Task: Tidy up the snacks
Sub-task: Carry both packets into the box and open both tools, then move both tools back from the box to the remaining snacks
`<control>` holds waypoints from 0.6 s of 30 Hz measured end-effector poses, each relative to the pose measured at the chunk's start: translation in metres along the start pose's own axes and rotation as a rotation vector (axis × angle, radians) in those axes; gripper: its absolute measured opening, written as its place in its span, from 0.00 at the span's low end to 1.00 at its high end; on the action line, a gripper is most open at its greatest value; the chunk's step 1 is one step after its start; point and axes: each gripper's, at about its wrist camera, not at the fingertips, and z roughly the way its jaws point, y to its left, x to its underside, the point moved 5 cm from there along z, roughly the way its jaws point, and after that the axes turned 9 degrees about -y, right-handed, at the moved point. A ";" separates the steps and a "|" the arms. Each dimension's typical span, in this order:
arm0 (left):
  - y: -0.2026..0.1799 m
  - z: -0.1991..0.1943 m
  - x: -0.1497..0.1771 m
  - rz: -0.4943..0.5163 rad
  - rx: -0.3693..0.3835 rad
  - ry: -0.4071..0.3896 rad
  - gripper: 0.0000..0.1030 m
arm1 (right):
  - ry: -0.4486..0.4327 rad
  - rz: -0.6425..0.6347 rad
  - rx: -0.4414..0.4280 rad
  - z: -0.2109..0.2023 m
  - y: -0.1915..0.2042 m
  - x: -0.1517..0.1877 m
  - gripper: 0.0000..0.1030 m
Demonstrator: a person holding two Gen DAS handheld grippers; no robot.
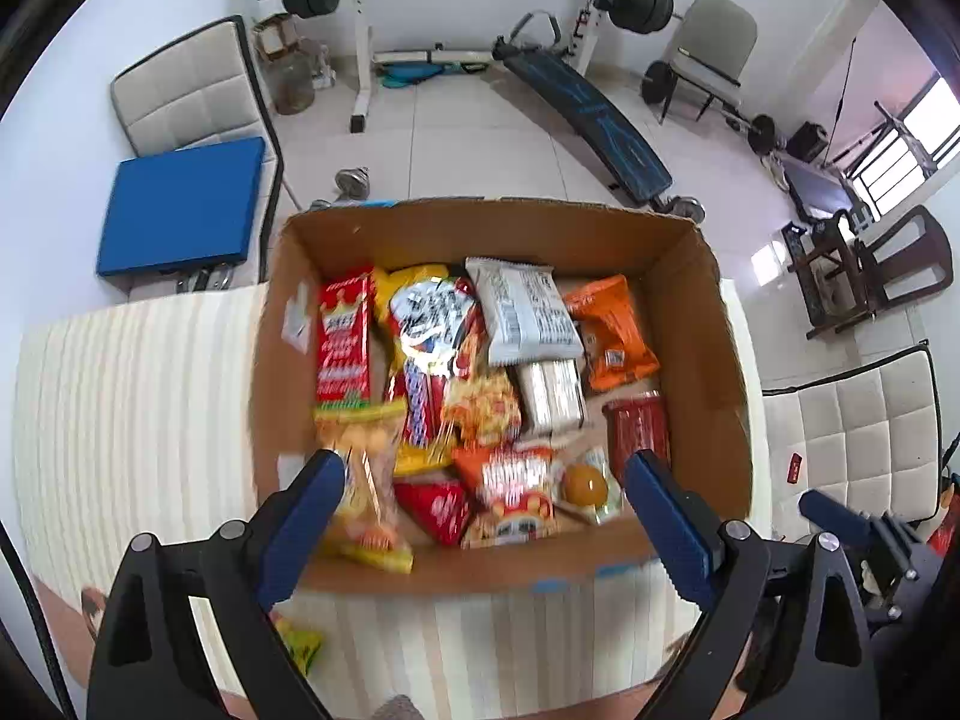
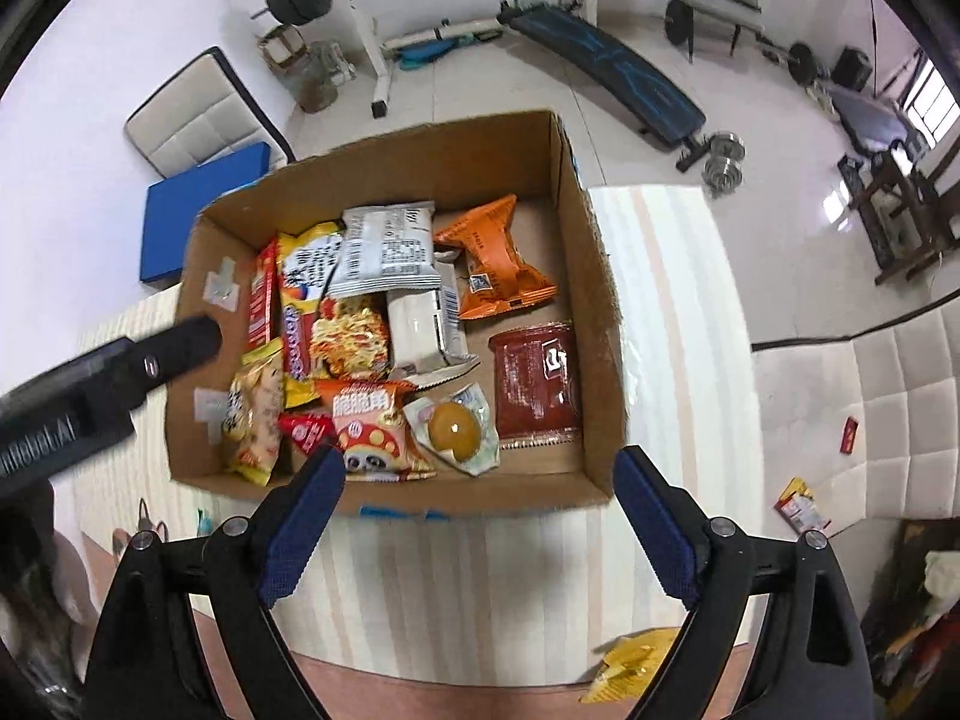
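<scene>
So the cardboard box [image 2: 591, 276] sits on the striped table [image 2: 666, 276], reaching its far edge, and it's stuffed with snack packets. An orange packet [image 2: 495, 261] is near the box's far right corner, a dark red packet [image 2: 536, 384] lies against the right wall, and a clear-wrapped egg [image 2: 454, 427] is by the near wall. Both the left gripper [image 1: 483, 477] and the right gripper [image 2: 480, 471] hang above the box's near edge, jaws wide apart, nothing between them. A yellow packet [image 2: 630, 663] lies at the table's near edge.
</scene>
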 end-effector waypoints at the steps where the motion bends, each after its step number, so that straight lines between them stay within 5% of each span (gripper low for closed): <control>1: -0.001 -0.008 0.009 0.001 -0.001 -0.010 0.93 | -0.008 -0.006 0.001 -0.006 0.000 0.004 0.91; 10: -0.012 -0.041 0.086 -0.014 -0.036 -0.042 0.93 | 0.075 0.092 -0.022 -0.019 -0.042 0.084 0.91; 18: -0.027 -0.002 0.175 0.009 -0.040 0.117 0.93 | 0.242 0.283 0.083 0.024 -0.130 0.175 0.91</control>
